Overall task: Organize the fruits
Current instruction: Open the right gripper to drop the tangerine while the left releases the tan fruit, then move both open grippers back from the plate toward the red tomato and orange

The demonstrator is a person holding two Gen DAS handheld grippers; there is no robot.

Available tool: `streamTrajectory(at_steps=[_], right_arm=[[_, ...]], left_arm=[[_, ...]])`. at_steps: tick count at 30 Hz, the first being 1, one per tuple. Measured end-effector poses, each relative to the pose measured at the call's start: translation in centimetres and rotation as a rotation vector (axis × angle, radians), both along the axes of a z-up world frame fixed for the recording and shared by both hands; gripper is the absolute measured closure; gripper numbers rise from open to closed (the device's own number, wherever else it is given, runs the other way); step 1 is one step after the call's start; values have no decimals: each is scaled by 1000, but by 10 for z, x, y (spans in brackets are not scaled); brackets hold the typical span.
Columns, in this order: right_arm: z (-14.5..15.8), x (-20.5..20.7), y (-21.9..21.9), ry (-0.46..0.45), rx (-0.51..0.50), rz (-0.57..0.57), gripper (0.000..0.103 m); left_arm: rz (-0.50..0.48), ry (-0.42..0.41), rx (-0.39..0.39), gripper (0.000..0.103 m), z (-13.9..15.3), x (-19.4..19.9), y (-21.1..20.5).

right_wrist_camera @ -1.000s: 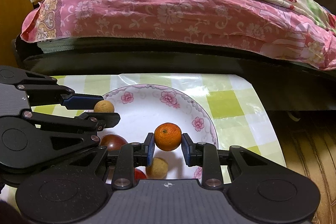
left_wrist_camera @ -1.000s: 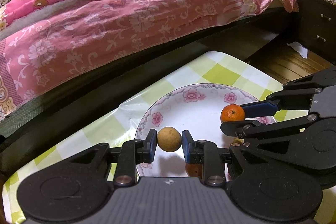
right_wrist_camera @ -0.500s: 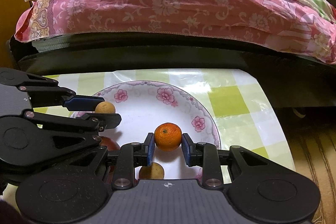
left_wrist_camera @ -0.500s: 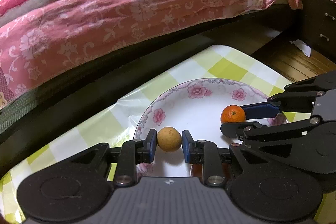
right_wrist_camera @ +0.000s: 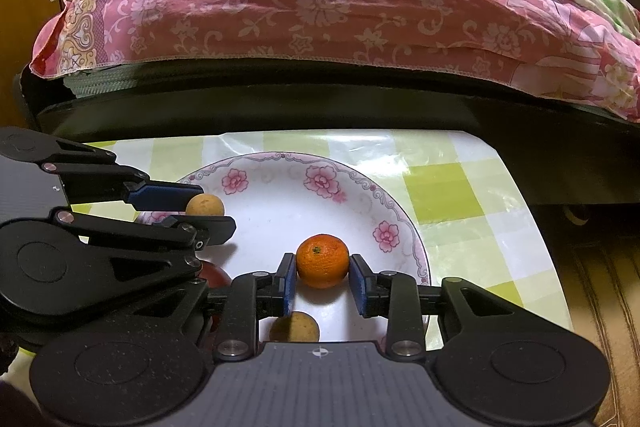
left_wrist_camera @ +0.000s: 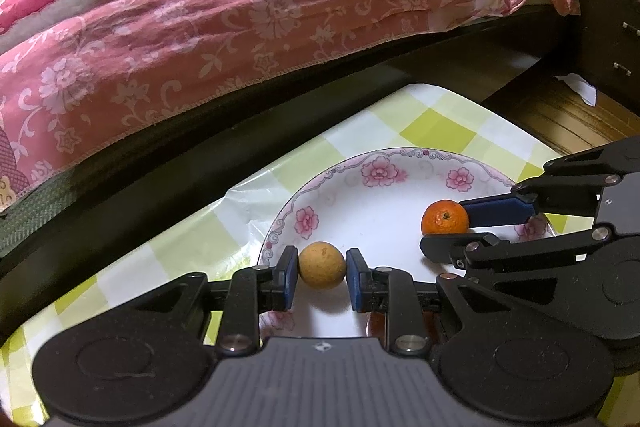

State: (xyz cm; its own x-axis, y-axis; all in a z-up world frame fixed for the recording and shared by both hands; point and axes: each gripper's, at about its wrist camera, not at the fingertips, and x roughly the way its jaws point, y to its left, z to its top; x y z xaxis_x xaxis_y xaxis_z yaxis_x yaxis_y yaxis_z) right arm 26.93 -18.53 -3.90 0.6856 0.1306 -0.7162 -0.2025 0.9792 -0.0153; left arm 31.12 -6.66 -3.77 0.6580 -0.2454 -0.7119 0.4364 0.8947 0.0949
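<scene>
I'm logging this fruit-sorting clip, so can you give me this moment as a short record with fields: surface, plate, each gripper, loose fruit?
surface: table with green-checked cloth, beside a bed
plate: floral plate
left gripper: shut on tan round fruit, above the plate
right gripper: jaws just been opening; orange between the pads, gap showing on one side
loose fruit on plate: second tan fruit, dark red fruit, partly hidden
</scene>
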Motion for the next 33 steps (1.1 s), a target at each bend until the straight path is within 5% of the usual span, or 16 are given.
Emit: streamTrajectory(at_steps=[33], right_arm=[[18,-12,-4,-60,7,-22,69]], left_arm=[[9,-47,-18,69,30,-20,6]])
